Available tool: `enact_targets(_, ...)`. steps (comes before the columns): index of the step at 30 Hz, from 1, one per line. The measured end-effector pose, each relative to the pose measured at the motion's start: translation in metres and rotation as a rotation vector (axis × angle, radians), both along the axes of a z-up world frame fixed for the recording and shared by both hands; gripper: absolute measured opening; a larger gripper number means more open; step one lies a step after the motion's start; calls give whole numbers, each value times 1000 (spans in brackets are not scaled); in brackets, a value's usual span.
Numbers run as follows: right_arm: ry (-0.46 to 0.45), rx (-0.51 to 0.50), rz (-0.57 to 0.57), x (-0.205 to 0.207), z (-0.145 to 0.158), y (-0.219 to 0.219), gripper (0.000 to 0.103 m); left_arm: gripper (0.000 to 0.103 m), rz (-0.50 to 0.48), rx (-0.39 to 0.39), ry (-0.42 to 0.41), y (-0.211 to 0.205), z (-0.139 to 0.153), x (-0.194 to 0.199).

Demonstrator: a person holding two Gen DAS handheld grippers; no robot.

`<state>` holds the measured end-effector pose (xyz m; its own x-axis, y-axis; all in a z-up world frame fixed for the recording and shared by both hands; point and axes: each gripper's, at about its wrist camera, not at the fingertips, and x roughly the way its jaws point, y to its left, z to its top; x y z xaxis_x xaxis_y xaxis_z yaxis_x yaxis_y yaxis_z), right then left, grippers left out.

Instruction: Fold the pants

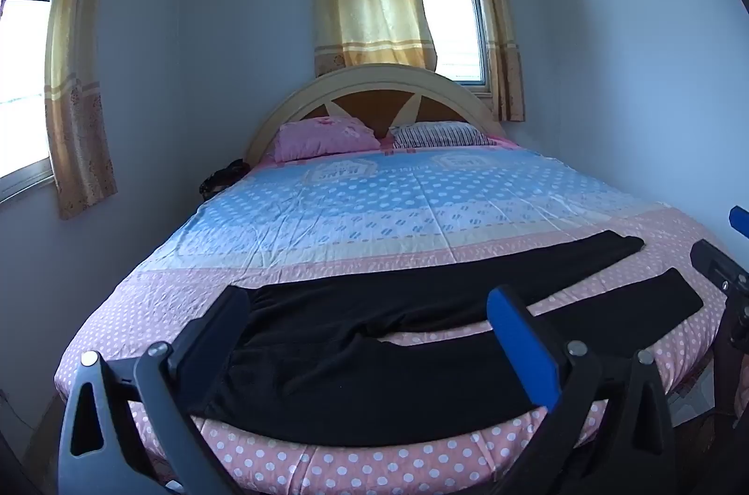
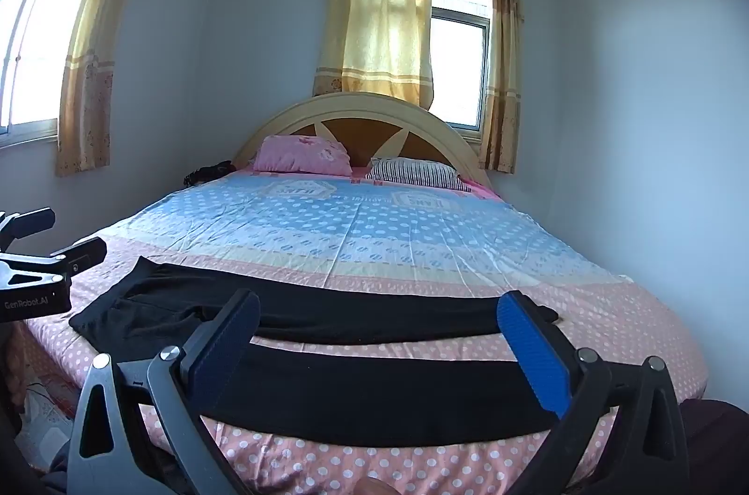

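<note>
At the left, the left gripper (image 1: 370, 310), black-framed with one blue-padded finger, hangs above the near edge of the bed with its jaws spread wide and nothing between them. Below it lies the waist end of the black fabric pants (image 1: 356, 359), which are spread flat across the foot of the bed on the pink polka-dot bedsheet (image 1: 327, 464). From the waist the two legs run rightward, slightly parted, so that a strip of pink sheet shows between them. Further right, the right gripper (image 2: 379, 319), of the same build, hovers over the near pant leg with its jaws equally wide apart and holding nothing. Beyond the pants the sheet turns blue, and a pink pillow (image 1: 323, 139) and a striped pillow (image 1: 440, 134) rest against the arched cream headboard (image 1: 374, 78).
</note>
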<state>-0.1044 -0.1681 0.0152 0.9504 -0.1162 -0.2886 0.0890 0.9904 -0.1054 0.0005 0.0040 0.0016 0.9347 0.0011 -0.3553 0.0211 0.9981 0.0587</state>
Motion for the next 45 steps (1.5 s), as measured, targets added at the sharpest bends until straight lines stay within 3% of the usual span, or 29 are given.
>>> enact_targets(2,-1,1,1,2,0,-1,102,103,7,25,11,-5,0,2)
enact_targets(45,-12,-12,0,-2,-1,2,102,103,28,-4,2,13,-8,7)
